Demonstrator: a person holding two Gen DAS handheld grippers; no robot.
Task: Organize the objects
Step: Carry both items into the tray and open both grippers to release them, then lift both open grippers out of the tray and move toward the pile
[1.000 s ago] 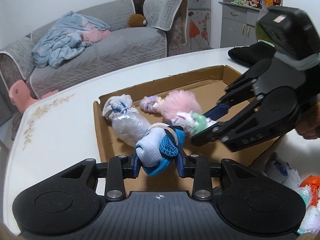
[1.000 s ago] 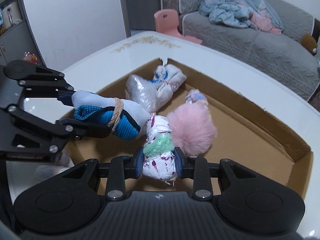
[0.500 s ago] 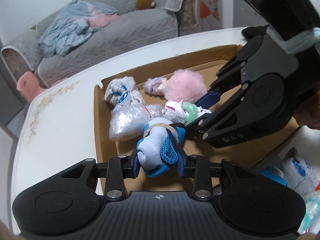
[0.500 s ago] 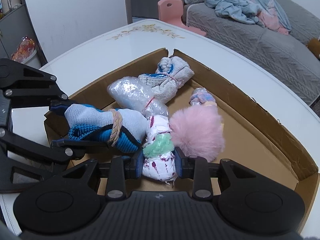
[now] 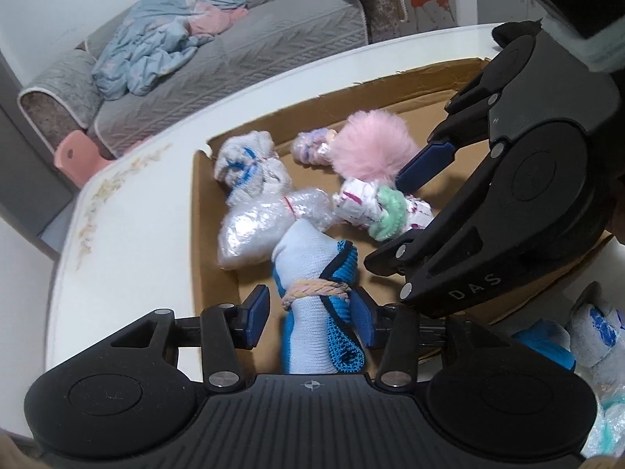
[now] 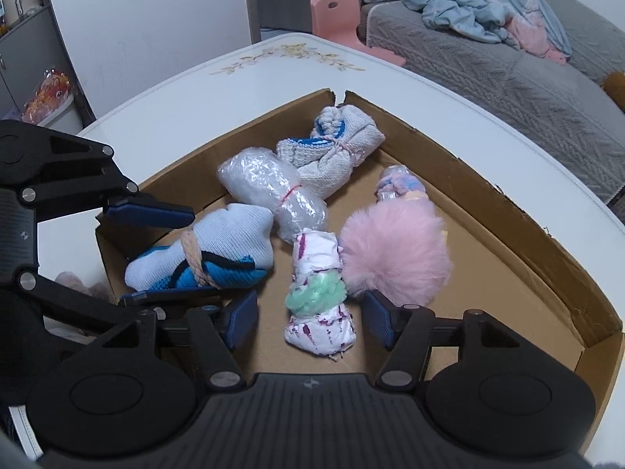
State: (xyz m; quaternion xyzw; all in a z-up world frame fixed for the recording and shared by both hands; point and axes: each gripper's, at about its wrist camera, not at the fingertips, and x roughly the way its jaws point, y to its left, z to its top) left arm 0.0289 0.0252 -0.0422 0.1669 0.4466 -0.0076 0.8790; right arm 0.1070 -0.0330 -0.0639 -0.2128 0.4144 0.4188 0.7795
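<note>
A shallow cardboard box (image 5: pixel 199 211) (image 6: pixel 468 172) lies on the white table. My left gripper (image 5: pixel 310 314) (image 6: pixel 203 256) is opening around a blue-and-white sock bundle (image 5: pixel 312 273) (image 6: pixel 203 258) tied with a rubber band. The bundle lies on the box floor, with a gap at the left pad. My right gripper (image 6: pixel 310 318) (image 5: pixel 386 221) is also opening. A white, magenta-flecked bundle with a green band (image 6: pixel 316 301) (image 5: pixel 375 207) rests in the box between its pads, clear of both.
Also in the box are a pink pompom (image 6: pixel 394 250), a clear plastic-wrapped bundle (image 6: pixel 265 183), a grey-white sock bundle (image 6: pixel 336 148) and a small pastel bundle (image 6: pixel 398 179). More bundles (image 5: pixel 593 332) lie on the table (image 5: pixel 129 215) outside the box. A grey sofa stands behind.
Both grippers sank toward the box floor, then their jaws parted. The blue-white bundle and the green-banded bundle, gripped before, now lie loose in the box.
</note>
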